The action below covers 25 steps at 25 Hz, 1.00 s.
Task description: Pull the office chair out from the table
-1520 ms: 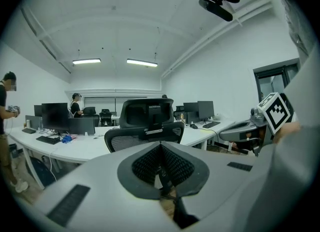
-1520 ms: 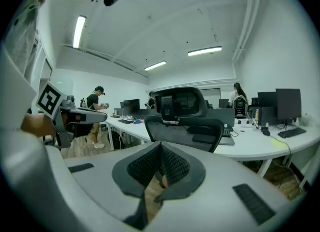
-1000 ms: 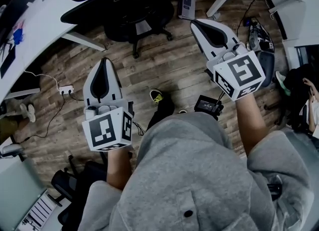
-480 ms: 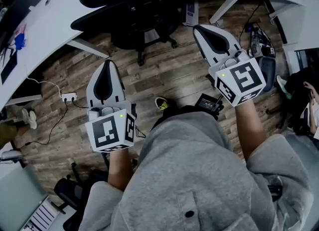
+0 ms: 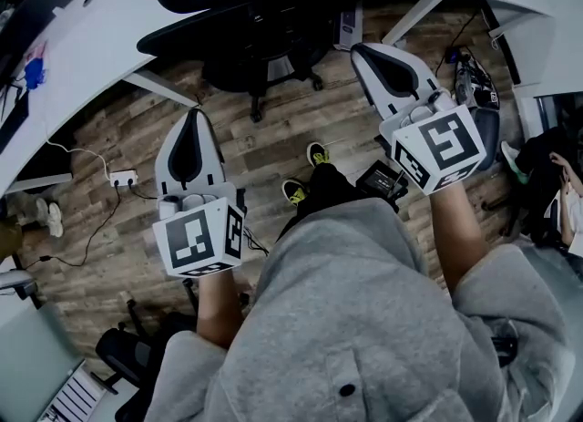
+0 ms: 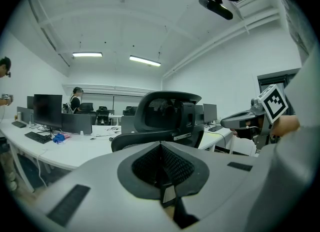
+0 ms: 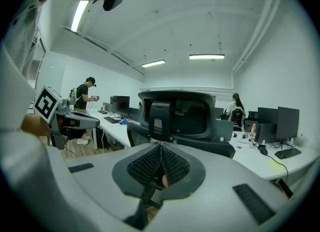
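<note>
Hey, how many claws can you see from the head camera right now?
2. The left claw is over the wood floor, below-left of the office chair. The right claw is to the chair's right. Both are shut and empty.

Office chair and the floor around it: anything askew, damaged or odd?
Nothing stands out. The office chair stands upright at the white table. A power strip lies on the wood floor beside it, untidy but ordinary.

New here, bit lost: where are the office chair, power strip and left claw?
office chair (image 5: 273,19): head view, on its backrest.
power strip (image 5: 122,177): head view, its top face.
left claw (image 5: 191,119): head view, its shut tips.
</note>
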Tool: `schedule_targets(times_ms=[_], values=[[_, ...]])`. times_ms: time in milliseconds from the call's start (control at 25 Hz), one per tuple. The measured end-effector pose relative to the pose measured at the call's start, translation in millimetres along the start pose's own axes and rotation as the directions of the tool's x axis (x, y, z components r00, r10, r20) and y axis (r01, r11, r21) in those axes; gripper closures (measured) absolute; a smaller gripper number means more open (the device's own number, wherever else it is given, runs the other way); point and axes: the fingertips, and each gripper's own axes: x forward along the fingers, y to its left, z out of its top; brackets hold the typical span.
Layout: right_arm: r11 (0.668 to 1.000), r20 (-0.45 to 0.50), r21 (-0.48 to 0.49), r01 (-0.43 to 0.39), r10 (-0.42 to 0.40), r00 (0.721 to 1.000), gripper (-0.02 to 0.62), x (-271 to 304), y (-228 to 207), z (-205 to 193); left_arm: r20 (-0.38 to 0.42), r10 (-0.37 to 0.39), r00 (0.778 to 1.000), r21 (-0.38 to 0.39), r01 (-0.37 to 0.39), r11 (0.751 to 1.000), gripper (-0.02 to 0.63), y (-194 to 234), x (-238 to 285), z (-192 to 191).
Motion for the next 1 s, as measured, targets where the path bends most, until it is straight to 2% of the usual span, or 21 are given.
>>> schedule_targets(times_ms=[520, 840, 1000], values=[[1.000, 0.030, -0.017, -0.003, 0.003, 1.000, 0.567, 29.5, -40.0, 4.7, -0.018, 0.047, 0.999, 0.049, -0.046, 0.998, 0.595, 14.1, 44.5, 8.2], [0.997, 0.036, -0.071, 0.010, -0.008, 0.999, 0.566, 65.1, -76.3, 17.4, -0.015, 0.076, 0.997, 0.068, -0.075, 0.995, 0.595, 33.0, 93.5, 27.6], [0.992, 0.024, -0.126, 0.021, -0.018, 1.000, 0.566, 72.1, -90.8, 17.2, -0.038, 0.111, 0.993, 0.119, -0.105, 0.987, 0.595, 43.1, 107.4, 27.0]])
